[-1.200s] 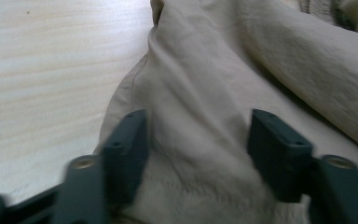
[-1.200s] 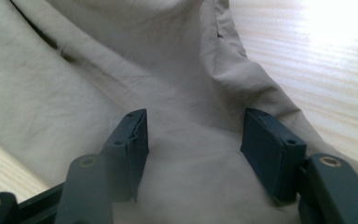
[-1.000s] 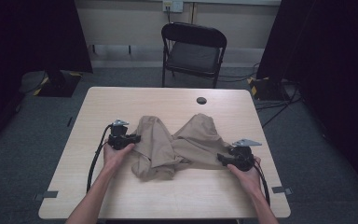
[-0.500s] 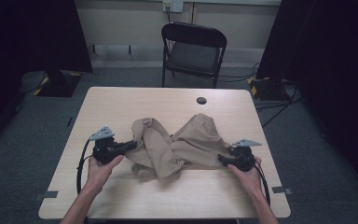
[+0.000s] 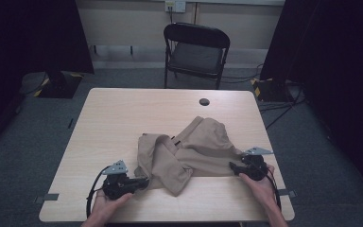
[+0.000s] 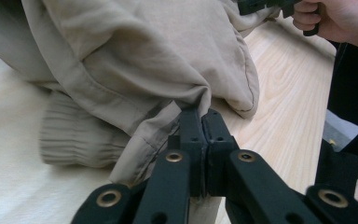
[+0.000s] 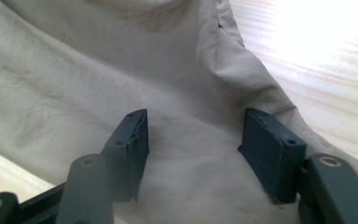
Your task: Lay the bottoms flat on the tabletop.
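**A:** What is changing around the khaki jacket (image 5: 189, 151) right now?

**B:** The left gripper (image 5: 139, 181) is dragging a fold of it. A second ago that gripper was sitting up beside the jacket's left edge, farther from the person; now it is down at the jacket's near-left corner, close to the table's (image 5: 123, 113) front edge, and the cloth is trailing after it. The bunch that was piled in the middle is stretching out into a longer, flatter shape.

**A:** Is it really gripping, or just pushing?

**B:** Gripping. In the left gripper view the jaws are clenched tight on a pinch of fabric (image 6: 193, 100), next to the ribbed cuff (image 6: 74, 140). They have just been easing a touch apart, with the cloth between them all the while.

**A:** And the right gripper (image 5: 236, 170)?

**B:** It is resting at the jacket's right edge, about where it was. Its jaws are standing apart over the cloth (image 7: 186, 140), pads not pressing it, so that side is lying loose on the table.

**A:** So what does this mean for the work?

**B:** It looks as though the person is spreading the jacket out. With the right side unpinned, further pulling is likely sliding the whole garment leftward rather than opening it.
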Action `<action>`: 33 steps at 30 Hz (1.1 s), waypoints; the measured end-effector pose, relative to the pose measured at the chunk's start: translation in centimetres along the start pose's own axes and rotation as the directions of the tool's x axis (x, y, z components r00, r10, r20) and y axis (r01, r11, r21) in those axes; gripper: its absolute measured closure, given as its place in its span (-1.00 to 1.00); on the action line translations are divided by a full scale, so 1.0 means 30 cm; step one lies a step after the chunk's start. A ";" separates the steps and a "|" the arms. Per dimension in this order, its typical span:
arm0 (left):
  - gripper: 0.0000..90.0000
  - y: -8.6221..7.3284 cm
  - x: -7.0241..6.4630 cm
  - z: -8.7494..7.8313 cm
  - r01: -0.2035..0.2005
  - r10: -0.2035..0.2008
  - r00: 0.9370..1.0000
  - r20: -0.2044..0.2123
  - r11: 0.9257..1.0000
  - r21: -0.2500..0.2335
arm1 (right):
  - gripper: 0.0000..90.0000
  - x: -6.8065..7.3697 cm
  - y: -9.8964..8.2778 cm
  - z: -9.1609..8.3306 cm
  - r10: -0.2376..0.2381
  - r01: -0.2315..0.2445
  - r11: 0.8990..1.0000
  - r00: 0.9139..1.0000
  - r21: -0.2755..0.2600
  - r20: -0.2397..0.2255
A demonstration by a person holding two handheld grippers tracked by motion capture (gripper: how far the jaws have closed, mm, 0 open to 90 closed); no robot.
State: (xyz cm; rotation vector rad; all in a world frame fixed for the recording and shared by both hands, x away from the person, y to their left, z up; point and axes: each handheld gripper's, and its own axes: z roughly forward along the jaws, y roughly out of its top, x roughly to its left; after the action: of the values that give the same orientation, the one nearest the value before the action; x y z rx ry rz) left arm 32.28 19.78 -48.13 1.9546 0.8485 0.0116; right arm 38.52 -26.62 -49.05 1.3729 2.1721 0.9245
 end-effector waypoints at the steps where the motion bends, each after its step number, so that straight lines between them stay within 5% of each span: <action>1: 0.78 0.008 -0.003 -0.003 -0.001 0.001 1.000 0.005 1.000 -0.008 | -0.10 -0.001 -0.005 -0.006 0.008 -0.008 1.000 1.000 -0.001 -0.004; 4: 0.59 0.038 -0.006 -0.026 -0.025 0.025 1.000 -0.010 0.999 -0.037 | -0.13 -0.005 -0.007 -0.018 0.026 -0.026 1.000 1.000 -0.011 -0.016; 9: 0.24 0.113 0.025 -0.079 -0.011 0.007 0.999 -0.047 0.995 -0.095 | -0.15 0.004 0.023 -0.035 0.024 -0.025 0.999 1.000 -0.043 -0.020; 19: -0.01 0.231 0.102 -0.142 0.009 -0.035 0.991 -0.128 0.980 -0.201 | -0.17 0.098 0.140 -0.003 -0.007 -0.002 0.994 0.996 -0.107 -0.085; 24: -0.25 0.272 0.198 -0.101 0.060 -0.094 0.979 -0.181 0.981 -0.183 | -0.20 0.172 0.217 0.037 -0.040 0.023 0.991 0.991 -0.132 -0.127; 28: -0.35 0.264 0.294 -0.036 0.153 -0.188 0.961 -0.203 0.973 -0.175 | -0.21 0.215 0.257 0.081 -0.034 0.009 0.989 0.986 -0.147 -0.162; 33: -0.35 0.248 0.345 0.061 0.199 -0.225 0.950 -0.215 0.971 -0.136 | -0.24 0.256 0.251 0.148 -0.047 0.030 0.995 0.982 -0.095 -0.182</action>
State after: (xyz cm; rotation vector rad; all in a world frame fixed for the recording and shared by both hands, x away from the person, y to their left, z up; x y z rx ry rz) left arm 44.87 22.05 -46.71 1.7689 1.1823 0.1574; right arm 42.81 -16.07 -46.67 1.2414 2.2506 1.1626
